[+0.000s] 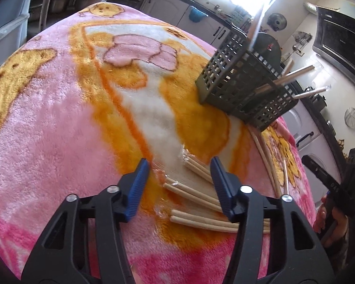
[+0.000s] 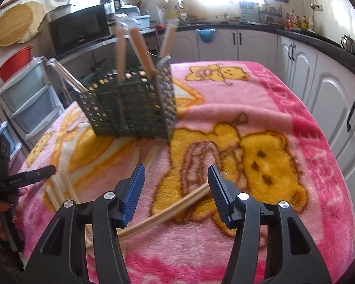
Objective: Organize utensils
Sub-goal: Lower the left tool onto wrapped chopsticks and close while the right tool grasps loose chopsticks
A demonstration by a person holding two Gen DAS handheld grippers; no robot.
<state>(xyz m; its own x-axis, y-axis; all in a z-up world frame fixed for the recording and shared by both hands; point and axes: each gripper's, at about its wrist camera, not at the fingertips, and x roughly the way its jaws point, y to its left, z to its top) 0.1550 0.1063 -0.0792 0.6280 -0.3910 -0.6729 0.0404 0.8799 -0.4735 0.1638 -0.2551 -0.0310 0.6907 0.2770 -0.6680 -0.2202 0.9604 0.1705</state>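
A pink bear-print blanket (image 2: 260, 99) is covering the tabletop, where a dark perforated basket (image 2: 132, 108) is holding upright chopsticks (image 2: 139, 47). Wrapped chopstick pairs (image 1: 196, 196) are lying under the spread left gripper (image 1: 181, 163); the right gripper (image 2: 176, 172) is spreading over a loose pair (image 2: 177, 206).

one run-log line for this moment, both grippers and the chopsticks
left gripper: open over wrapped chopsticks | right gripper: open over loose chopstick pair | caddy: upright on blanket, some chopsticks inside
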